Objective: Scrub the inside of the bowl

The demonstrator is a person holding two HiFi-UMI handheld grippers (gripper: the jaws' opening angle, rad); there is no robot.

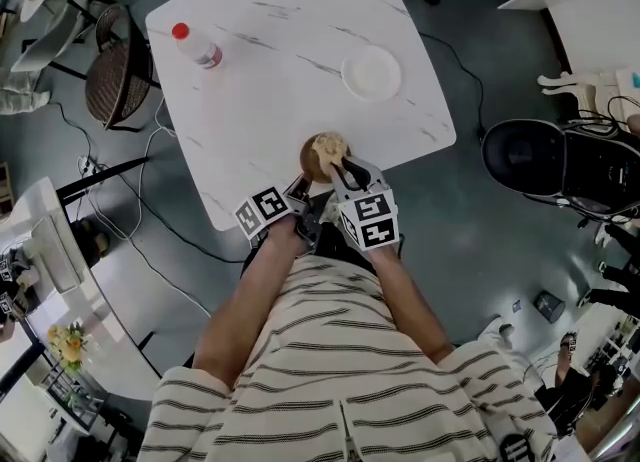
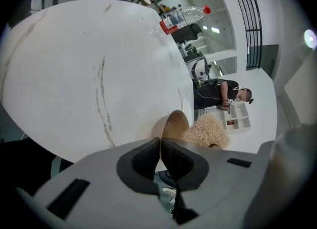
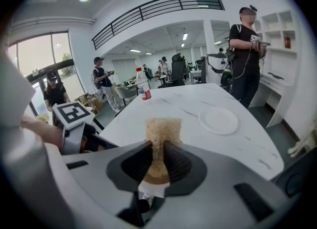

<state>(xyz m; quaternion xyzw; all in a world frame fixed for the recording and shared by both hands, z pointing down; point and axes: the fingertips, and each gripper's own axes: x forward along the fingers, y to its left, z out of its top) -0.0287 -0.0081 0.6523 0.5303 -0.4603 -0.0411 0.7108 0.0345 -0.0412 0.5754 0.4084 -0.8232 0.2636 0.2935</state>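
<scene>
A small brown bowl sits at the near edge of the white marble table. My left gripper is shut on the bowl's thin rim; in the left gripper view the rim runs between the dark pads. My right gripper is shut on a tan fibrous scrub pad that rests in the bowl. The right gripper view shows the pad sticking up between the jaws of the right gripper, with the bowl's rim just under it. The pad also bulges beside the bowl in the left gripper view.
A white plate lies at the table's right side and a red-capped bottle lies at its far left. A wicker chair stands left of the table and a black office chair right. Several people stand beyond the table.
</scene>
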